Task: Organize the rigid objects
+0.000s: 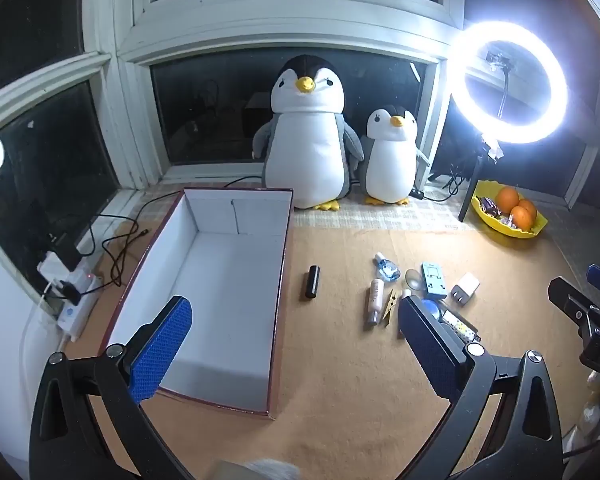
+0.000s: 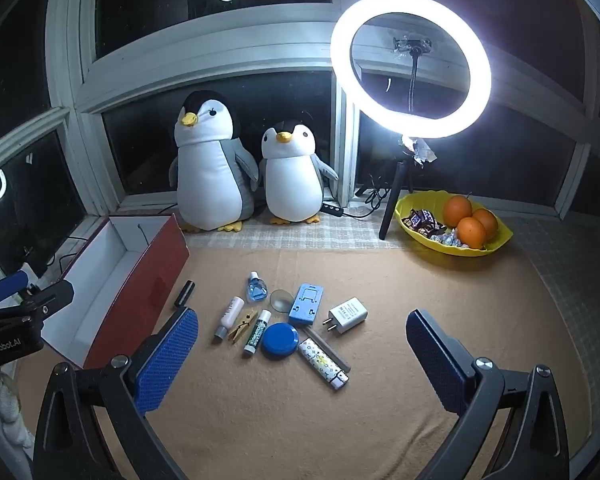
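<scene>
An empty box (image 1: 236,280), red outside and white inside, lies open on the tan mat (image 2: 440,300). To its right lie a black cylinder (image 1: 312,288), a blue bottle (image 2: 256,289), a pink tube (image 2: 229,316), a clothespin (image 2: 242,325), a lip balm (image 2: 257,332), a round blue tin (image 2: 280,341), a patterned lighter (image 2: 323,363), a blue phone stand (image 2: 306,303) and a white charger (image 2: 347,314). My left gripper (image 1: 295,310) hovers open over the box's right wall. My right gripper (image 2: 302,318) hovers open in front of the small items. Neither holds anything.
Two plush penguins (image 1: 312,136) stand at the window behind the mat. At the back right are a lit ring light (image 2: 410,64) on a tripod and a yellow bowl (image 2: 452,224) of oranges and sweets. Cables and a power strip (image 1: 76,300) lie left of the box.
</scene>
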A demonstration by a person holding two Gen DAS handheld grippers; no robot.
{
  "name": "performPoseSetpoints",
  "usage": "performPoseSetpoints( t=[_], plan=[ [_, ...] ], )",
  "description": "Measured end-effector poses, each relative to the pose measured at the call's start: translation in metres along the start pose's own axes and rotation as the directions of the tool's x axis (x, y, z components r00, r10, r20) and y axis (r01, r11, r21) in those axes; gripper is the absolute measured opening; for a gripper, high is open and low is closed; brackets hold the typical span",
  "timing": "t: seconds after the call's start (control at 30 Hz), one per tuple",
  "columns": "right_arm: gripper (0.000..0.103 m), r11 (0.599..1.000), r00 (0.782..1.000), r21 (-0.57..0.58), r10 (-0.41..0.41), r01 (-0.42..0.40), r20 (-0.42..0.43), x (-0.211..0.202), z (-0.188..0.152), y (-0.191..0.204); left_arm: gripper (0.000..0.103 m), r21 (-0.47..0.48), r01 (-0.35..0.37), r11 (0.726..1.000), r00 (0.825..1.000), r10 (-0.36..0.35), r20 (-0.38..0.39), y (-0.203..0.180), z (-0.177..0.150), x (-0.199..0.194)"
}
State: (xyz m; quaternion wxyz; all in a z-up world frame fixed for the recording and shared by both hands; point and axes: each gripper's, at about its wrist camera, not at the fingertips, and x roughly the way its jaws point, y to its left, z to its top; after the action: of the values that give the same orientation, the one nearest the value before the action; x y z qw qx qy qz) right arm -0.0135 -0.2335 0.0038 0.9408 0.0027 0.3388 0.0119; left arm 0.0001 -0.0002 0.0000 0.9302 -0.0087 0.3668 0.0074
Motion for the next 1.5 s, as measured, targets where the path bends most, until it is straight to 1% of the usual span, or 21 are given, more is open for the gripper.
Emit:
performPoseSetpoints(
  t=[0.07, 0.13, 0.17, 0.3, 0.37, 0.5, 0.77, 1.5],
  plan=[
    [0.103, 1.000, 1.000, 0.010, 0.012, -0.012, -0.003, 0.001, 0.001, -0.001, 0.103, -0.001, 0.006, 1.000, 1.000, -0.006, 0.003, 0.000, 0.000, -0.001],
    [0.103, 1.000, 1.000, 0.006, 0.012, -0.012, -0.004, 0.002, 0.002, -0.002, 0.103, -0.001, -0.005, 1.000, 1.000, 0.005, 0.014, -0.002, 0.000, -0.003],
    [0.103, 1.000, 1.000, 0.004, 0.012, -0.012, -0.004, 0.002, 0.003, -0.002, 0.103, 0.001, -0.011, 1.000, 1.000, 0.011, 0.017, -0.002, -0.006, 0.000],
    [0.103, 1.000, 1.000, -0.001, 0.014, -0.014, -0.008, 0.003, 0.000, 0.001, 0.103, 0.000, -0.017, 1.000, 1.000, 0.017, 0.021, -0.004, -0.013, 0.003],
    [0.103, 1.000, 1.000, 0.005, 0.017, -0.017, -0.014, 0.004, -0.004, 0.002, 0.103, -0.011, -0.005, 1.000, 1.000, 0.005, 0.012, 0.000, -0.009, 0.003],
    [0.103, 1.000, 0.999, 0.006, 0.030, -0.029, -0.032, 0.008, -0.002, 0.000, 0.103, -0.007, -0.008, 1.000, 1.000, 0.008, 0.005, 0.000, -0.007, 0.003],
    [0.103, 1.000, 1.000, -0.006, 0.005, -0.005, -0.002, 0.004, 0.000, 0.001, 0.103, -0.006, -0.010, 1.000, 1.000, 0.010, 0.004, -0.001, -0.005, 0.003],
    [0.103, 1.000, 1.000, 0.002, 0.008, -0.008, -0.019, 0.006, -0.004, -0.002, 0.102, -0.012, -0.010, 1.000, 1.000, 0.010, 0.005, 0.002, -0.002, 0.000]
  ],
)
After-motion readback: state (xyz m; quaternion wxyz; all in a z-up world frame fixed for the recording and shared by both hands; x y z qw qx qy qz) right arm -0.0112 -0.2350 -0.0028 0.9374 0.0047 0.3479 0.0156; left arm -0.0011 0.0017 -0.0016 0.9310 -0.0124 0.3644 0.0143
